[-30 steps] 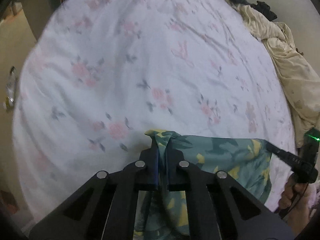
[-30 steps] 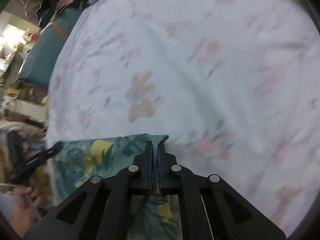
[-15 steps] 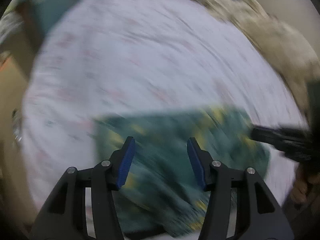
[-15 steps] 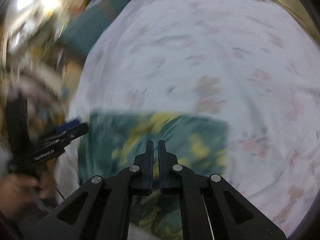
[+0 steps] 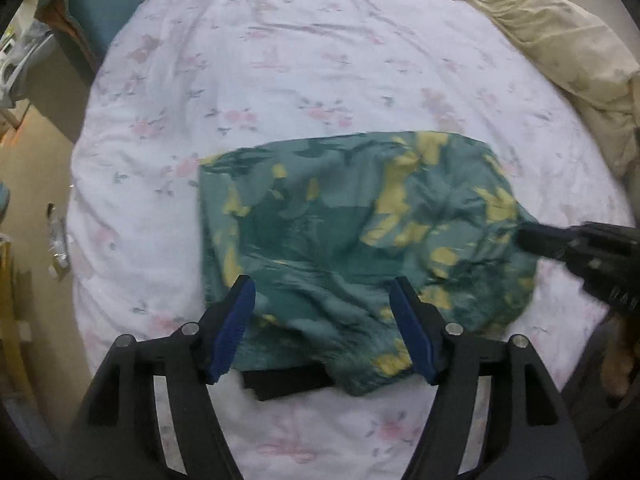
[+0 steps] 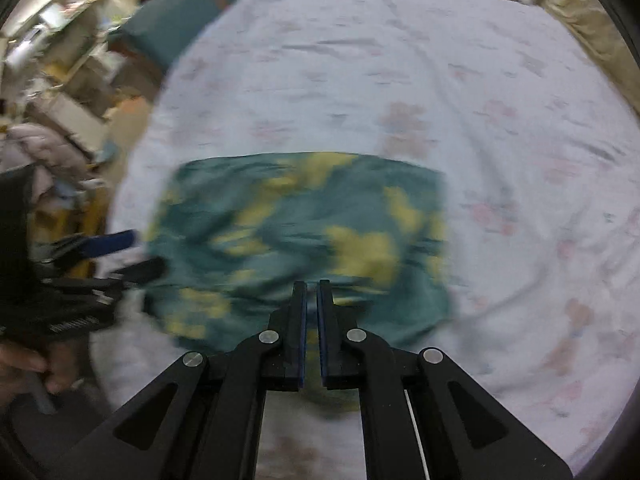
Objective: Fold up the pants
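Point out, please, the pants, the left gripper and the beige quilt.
pants [image 5: 344,236], left wrist view, middle of the green fabric.
left gripper [image 5: 322,328], left wrist view, midway between its open blue fingertips.
beige quilt [image 5: 560,36], left wrist view, its crumpled top.

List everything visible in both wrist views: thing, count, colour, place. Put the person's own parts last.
pants: one, teal with yellow print, folded on the bed's near middle
black piece: one, showing under the pants' near edge; what it is cannot be told
bedsheet: one, white with pink flowers, covering the bed
blanket: one, cream, bunched at the far right edge
cushion: one, teal, beside the bed's far left corner
clutter: several pale items, blurred, on the floor left of the bed
left gripper: black with blue pads, open, over the pants' near edge
right gripper: black, shut with only a slit between the pads, holding nothing visible
hand: one, gripping the left gripper's handle
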### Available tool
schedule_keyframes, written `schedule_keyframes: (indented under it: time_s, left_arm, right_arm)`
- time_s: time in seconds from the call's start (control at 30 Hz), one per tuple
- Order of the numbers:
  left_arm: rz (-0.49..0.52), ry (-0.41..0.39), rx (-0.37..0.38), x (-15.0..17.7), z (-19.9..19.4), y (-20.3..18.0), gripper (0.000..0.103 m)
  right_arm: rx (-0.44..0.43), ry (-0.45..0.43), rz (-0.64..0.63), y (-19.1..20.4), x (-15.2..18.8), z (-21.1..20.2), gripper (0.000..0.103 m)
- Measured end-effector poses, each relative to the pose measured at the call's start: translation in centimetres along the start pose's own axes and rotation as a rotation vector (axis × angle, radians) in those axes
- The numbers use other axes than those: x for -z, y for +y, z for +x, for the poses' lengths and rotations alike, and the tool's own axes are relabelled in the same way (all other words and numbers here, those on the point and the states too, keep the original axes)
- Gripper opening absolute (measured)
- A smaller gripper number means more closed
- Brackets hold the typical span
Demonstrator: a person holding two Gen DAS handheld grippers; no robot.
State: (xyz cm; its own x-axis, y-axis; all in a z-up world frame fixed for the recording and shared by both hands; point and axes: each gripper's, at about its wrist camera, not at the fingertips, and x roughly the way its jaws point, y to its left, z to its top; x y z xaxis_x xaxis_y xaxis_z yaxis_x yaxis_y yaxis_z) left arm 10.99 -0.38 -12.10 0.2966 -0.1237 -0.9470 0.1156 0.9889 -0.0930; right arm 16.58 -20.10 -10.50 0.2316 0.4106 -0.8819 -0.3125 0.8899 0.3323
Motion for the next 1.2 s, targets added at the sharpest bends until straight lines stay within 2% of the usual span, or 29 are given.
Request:
schedule_keyframes:
  time_s: [0.1,0.17,0.2,0.23,0.3,0.4,0.5,0.57,0.63,0.67,0.7,0.8,0.9,1.07,1.2]
  left_arm:
    - [0.043,0.076,-0.013,0.1,2.4,-1.4,0.066]
    - [0.033,0.155,-0.010,1.0,4.6,-1.5,0.069]
    - [0.004,0.164,0.006,1.2,5.1,-1.2,0.070]
    - [-0.015,0.158,0.001,1.2,5.0,-1.0,0.075]
    - [-0.021,0.142,-0.011,0.7,4.3,-0.9,0.075]
    - [-0.030,0.072,-0.029,-0.4,2.0,-0.4,0.075]
    - [-0.068,-0.012,-0.036,-2.3,-0.5,0.9,0.086]
    - [-0.105,-0.058,-0.056,-4.0,-1.5,2.3,0.088]
    - [-0.144,-0.068,-0.085,-5.9,-1.9,4.1,0.088]
    - [-0.162,-0.067,-0.089,-6.8,-1.8,5.1,0.088]
    - [-0.184,-0.072,-0.090,-7.7,-1.7,6.1,0.088]
    - [-0.220,-0.085,-0.125,-9.6,-1.0,8.5,0.088]
    - [-0.250,-0.092,-0.140,-9.9,-0.3,10.2,0.088]
    - [-0.296,-0.082,-0.072,-9.5,1.4,11.7,0.088]
    - [-0.257,-0.018,-0.042,-9.6,3.6,10.9,0.088]
  right_arm:
    - [0.010,0.083,-0.051,1.7,1.1,2.3,0.006]
    - [0.042,0.234,-0.053,1.4,2.1,5.4,0.007]
    - [0.044,0.260,-0.048,1.0,2.4,6.0,0.006]
    - [0.039,0.253,-0.042,0.9,2.4,5.9,0.006]
    - [0.016,0.248,-0.025,0.6,1.9,5.0,0.007]
    - [-0.055,0.193,0.001,-0.8,1.2,2.3,0.010]
    - [-0.119,0.076,0.055,-2.4,-0.6,-0.7,0.010]
    - [-0.136,0.000,0.107,-3.7,-2.0,-2.3,0.012]
    - [-0.124,-0.065,0.173,-6.1,-2.9,-3.6,0.033]
    - [-0.111,-0.094,0.210,-6.2,-3.2,-3.4,0.057]
    - [-0.105,-0.112,0.238,-7.2,-4.0,-3.4,0.060]
    - [-0.097,-0.098,0.320,-9.4,-5.2,-2.9,0.060]
    - [-0.064,-0.088,0.360,-11.1,-6.2,-2.2,0.060]
    - [-0.061,-0.075,0.418,-14.4,-6.9,-1.0,0.060]
    - [-0.053,-0.028,0.400,-14.8,-7.5,1.1,0.060]
